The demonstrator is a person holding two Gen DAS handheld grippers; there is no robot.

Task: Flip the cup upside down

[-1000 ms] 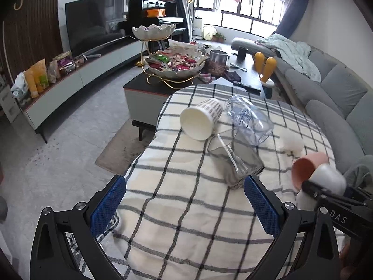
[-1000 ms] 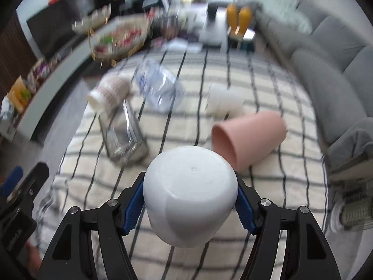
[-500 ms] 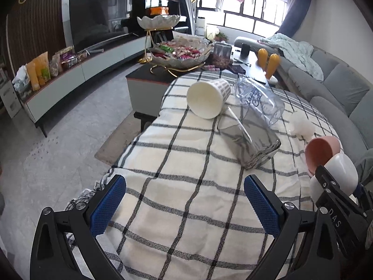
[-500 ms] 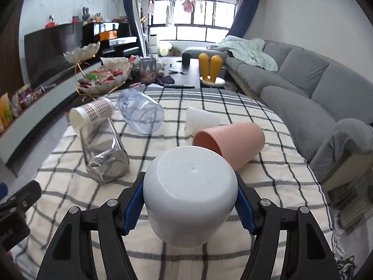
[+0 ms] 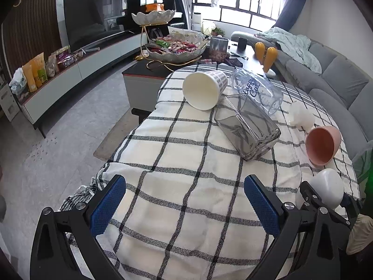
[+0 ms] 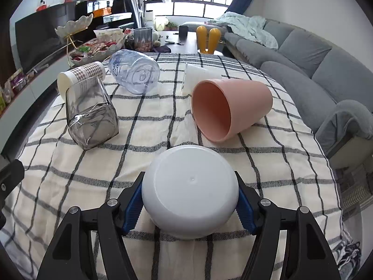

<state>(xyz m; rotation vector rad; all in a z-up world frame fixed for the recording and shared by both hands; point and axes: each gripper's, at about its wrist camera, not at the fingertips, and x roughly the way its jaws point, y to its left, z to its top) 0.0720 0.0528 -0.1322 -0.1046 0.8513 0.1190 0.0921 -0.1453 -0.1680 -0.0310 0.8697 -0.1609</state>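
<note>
Now my right gripper [image 6: 190, 200] clamps the white plastic cup [image 6: 190, 187], base up, at lower centre; my left gripper [image 5: 184, 206] gapes wide, empty.

Around your grey glass [image 6: 92, 119], everything lies tipped on the checked cloth [image 6: 70, 175]: paper cup [image 6: 80, 75] touching behind it, clear jar [image 6: 135, 74] beyond, pink cup [image 6: 230, 107] well right.

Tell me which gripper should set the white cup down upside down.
Right. The right gripper is already shut on the white cup, base facing the camera, just above the checked cloth. The left gripper is open and holds nothing.
</note>
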